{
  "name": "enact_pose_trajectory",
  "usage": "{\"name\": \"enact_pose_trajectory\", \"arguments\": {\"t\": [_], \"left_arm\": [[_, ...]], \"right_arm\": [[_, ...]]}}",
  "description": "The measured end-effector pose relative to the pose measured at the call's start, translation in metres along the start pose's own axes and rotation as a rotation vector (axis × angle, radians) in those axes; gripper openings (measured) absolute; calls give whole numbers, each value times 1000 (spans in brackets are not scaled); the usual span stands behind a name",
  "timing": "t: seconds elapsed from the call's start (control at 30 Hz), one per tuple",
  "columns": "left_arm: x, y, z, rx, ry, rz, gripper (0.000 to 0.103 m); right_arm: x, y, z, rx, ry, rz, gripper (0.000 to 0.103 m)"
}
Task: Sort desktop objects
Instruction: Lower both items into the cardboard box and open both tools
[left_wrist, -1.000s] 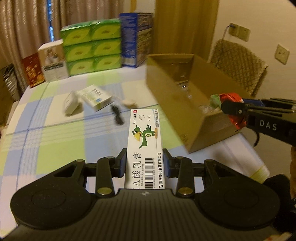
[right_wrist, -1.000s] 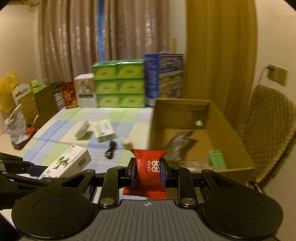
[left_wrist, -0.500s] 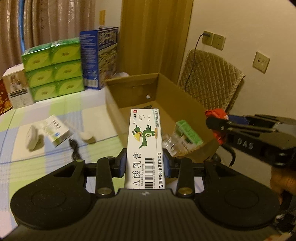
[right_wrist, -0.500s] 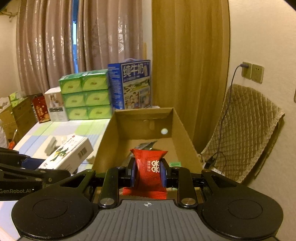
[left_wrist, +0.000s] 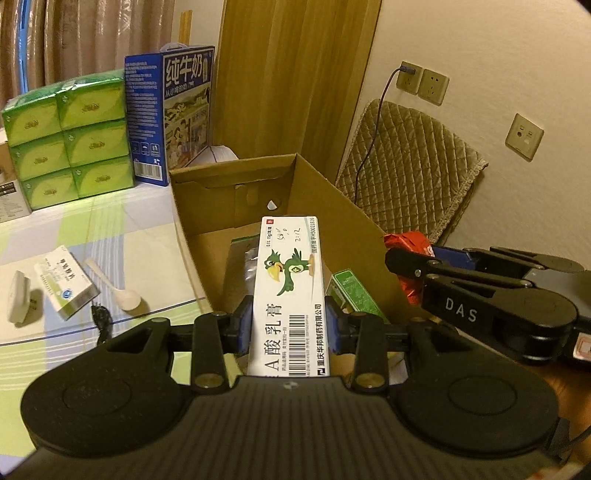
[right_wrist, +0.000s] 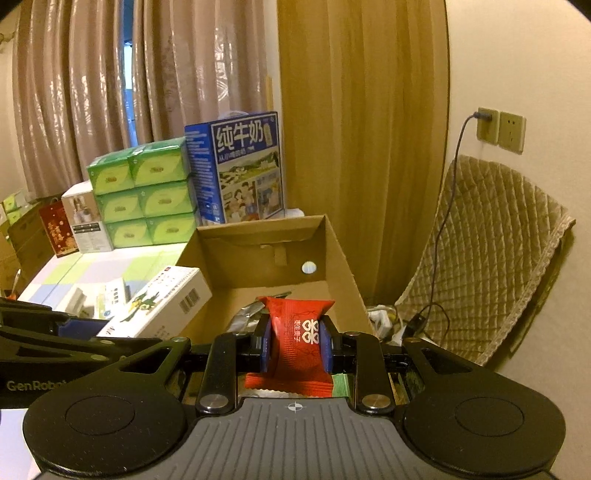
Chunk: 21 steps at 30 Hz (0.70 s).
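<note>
- We judge the step in hand to be the drop-off: both tools are loaded and hang over the open cardboard box (left_wrist: 332, 206).
- Our left tool (left_wrist: 288, 328) pinches the white ointment carton (left_wrist: 290, 295) by its long sides, its far end reaching over the box floor.
- Our right tool (right_wrist: 295, 349) pinches a red snack packet (right_wrist: 297, 332) above the near part of the box.
- A green packet (left_wrist: 351, 291) and a silvery pouch (left_wrist: 243, 258) already lie inside.
- Next, we think, each tool should lower a little and spread to let go.
- A small white carton (left_wrist: 66, 284) and a plastic spoon (left_wrist: 118, 288) wait on the desk (left_wrist: 110, 229).
</note>
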<state>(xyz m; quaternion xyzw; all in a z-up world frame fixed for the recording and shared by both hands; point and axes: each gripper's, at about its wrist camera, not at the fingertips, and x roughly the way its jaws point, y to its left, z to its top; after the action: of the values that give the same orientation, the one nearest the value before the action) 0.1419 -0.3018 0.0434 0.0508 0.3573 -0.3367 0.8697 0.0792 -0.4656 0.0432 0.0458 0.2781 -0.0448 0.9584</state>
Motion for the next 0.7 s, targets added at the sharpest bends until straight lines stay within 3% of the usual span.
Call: {"name": "enact_pose_trajectory", "arguments": {"t": [0.23, 0.6, 0.7], "left_arm": [[20, 4, 8, -3, -2, 2, 34], [-4, 27, -2, -38, -34, 37, 40], [-12, 33, -4, -43, -45, 47, 41]], "right_arm": [[14, -7, 2, 16, 12, -6, 23], [24, -1, 2, 54, 30, 46, 23], [24, 0, 5, 87, 23, 84, 34]]}}
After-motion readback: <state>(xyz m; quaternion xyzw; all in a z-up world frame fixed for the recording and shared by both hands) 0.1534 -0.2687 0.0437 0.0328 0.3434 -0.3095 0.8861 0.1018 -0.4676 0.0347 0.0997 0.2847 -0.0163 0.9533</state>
